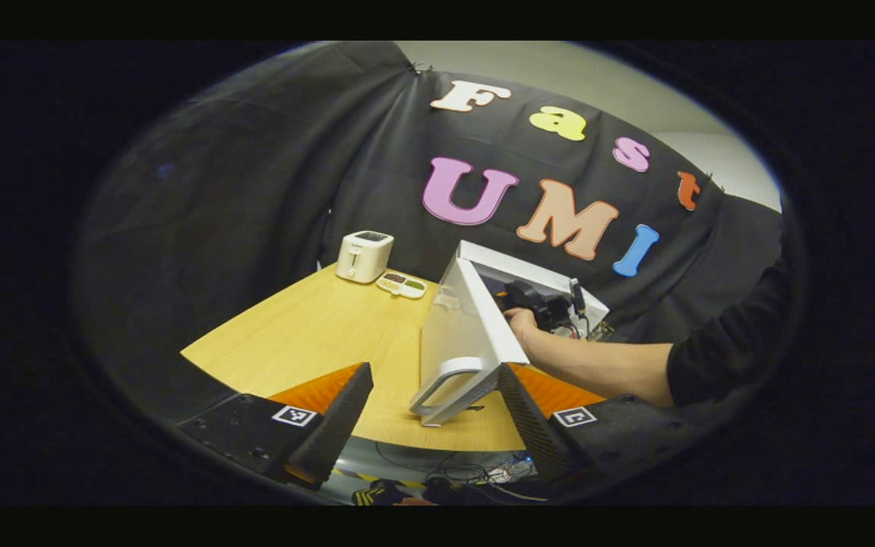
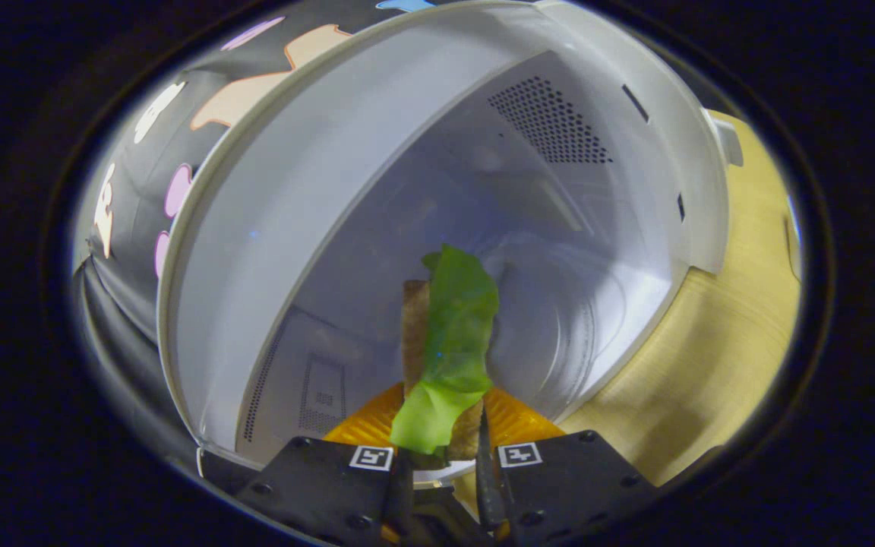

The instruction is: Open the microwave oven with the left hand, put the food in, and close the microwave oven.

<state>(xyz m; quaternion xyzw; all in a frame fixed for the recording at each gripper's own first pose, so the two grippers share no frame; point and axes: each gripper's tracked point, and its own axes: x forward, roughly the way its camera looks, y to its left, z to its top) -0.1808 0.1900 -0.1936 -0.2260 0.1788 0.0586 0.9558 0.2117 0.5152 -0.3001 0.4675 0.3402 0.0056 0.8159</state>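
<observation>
Pale wood-grain table (image 1: 308, 334), matt; smooth glossy white microwave (image 2: 270, 228) cavity; matt black cloth wall (image 1: 240, 167)

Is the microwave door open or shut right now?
Open. The microwave door swings out over the table, and the right hand-held gripper holds the food inside the bare cavity.

On the bench (image 1: 308, 334) stand one microwave oven (image 1: 483, 311), one toaster (image 1: 364, 256) and one small tray (image 1: 401, 285), perhaps with snacks; one sandwich (image 2: 445, 349).
</observation>
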